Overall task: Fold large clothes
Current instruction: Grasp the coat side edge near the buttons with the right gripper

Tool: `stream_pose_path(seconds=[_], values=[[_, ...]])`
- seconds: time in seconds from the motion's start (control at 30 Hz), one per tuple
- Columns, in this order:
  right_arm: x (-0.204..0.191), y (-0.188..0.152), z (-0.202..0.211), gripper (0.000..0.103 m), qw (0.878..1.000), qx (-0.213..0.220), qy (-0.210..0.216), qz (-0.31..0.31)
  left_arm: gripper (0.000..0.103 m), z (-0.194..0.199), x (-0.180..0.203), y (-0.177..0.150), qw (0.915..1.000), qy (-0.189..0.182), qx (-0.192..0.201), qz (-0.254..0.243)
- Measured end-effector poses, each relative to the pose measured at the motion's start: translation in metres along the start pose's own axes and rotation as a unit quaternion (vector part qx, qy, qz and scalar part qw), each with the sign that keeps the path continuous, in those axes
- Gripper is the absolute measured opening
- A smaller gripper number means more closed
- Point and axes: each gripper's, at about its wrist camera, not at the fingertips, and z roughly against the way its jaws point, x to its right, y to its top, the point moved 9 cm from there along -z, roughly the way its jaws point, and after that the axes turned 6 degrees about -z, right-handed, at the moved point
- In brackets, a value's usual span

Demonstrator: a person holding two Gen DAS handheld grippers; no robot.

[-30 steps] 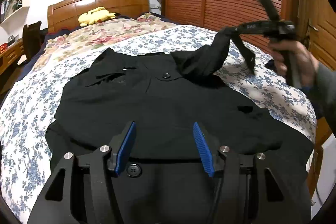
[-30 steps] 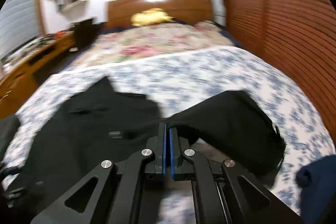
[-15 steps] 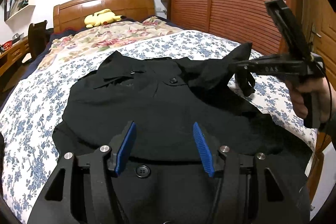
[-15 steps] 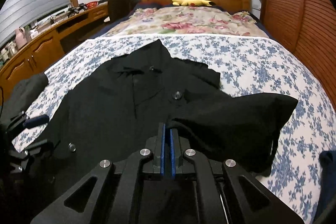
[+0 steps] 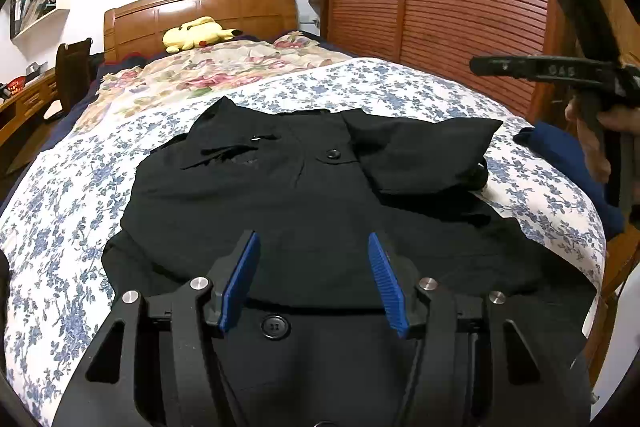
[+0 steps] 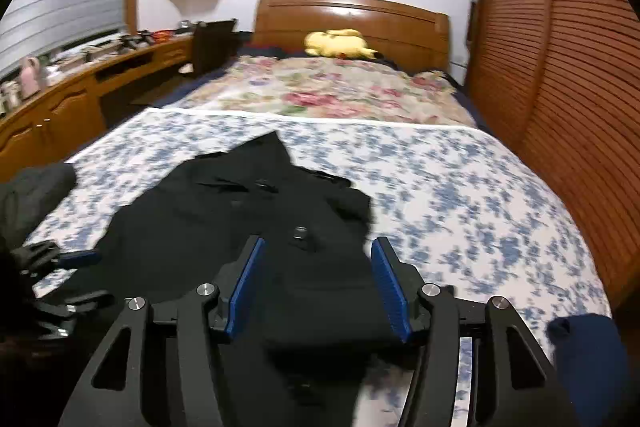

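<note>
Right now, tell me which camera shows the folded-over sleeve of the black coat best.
The left wrist view: the sleeve lies sharp and whole across the black coat, cuff end and edges clear. The right wrist view is motion-blurred; there the sleeve sits low, partly behind the right gripper, whose jaws are opening around nothing.

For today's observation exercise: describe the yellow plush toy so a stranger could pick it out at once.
Start at the bed's wooden headboard. Just below it, at the head of the bed beyond the pink-flowered cover, lies the plush toy. It is the only bright yellow thing in the room.
</note>
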Motion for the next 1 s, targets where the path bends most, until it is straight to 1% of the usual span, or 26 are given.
stream_pose_path(seconds=[0.1, 0.17, 0.3, 0.47, 0.6, 0.77, 0.83, 0.97, 1.0], values=[[0.018, -0.009, -0.017, 0.058, 0.999, -0.02, -0.026, -0.014, 0.058, 0.0, -0.001, 0.0, 1.0, 0.0, 0.0, 0.0], [0.03, -0.019, -0.029, 0.058, 0.998, -0.041, -0.036, -0.033, 0.058, 0.0, -0.001, 0.0, 1.0, 0.0, 0.0, 0.0], [0.053, -0.03, -0.045, 0.058, 0.994, -0.064, -0.055, -0.063, 0.058, 0.0, -0.001, 0.0, 1.0, 0.0, 0.001, -0.003], [0.07, -0.044, -0.07, 0.058, 0.988, -0.105, -0.06, -0.101, 0.058, -0.001, 0.0, -0.001, 1.0, 0.001, -0.001, -0.005], [0.08, -0.063, -0.096, 0.058, 0.98, -0.14, -0.069, -0.121, 0.058, -0.002, 0.0, -0.001, 1.0, 0.002, -0.001, -0.006], [0.079, -0.08, -0.127, 0.058, 0.971, -0.172, -0.05, -0.158, 0.058, -0.003, -0.001, -0.002, 1.0, 0.004, -0.003, -0.006], [0.077, -0.086, -0.137, 0.058, 0.969, -0.182, -0.044, -0.162, 0.058, -0.003, -0.001, -0.002, 1.0, 0.004, -0.003, -0.006], [0.07, -0.088, -0.147, 0.058, 0.97, -0.185, -0.042, -0.15, 0.058, -0.002, -0.001, -0.002, 1.0, 0.004, -0.002, -0.008], [0.068, -0.088, -0.148, 0.056, 0.971, -0.185, -0.041, -0.144, 0.058, -0.002, -0.001, -0.002, 1.0, 0.004, -0.002, -0.008]])
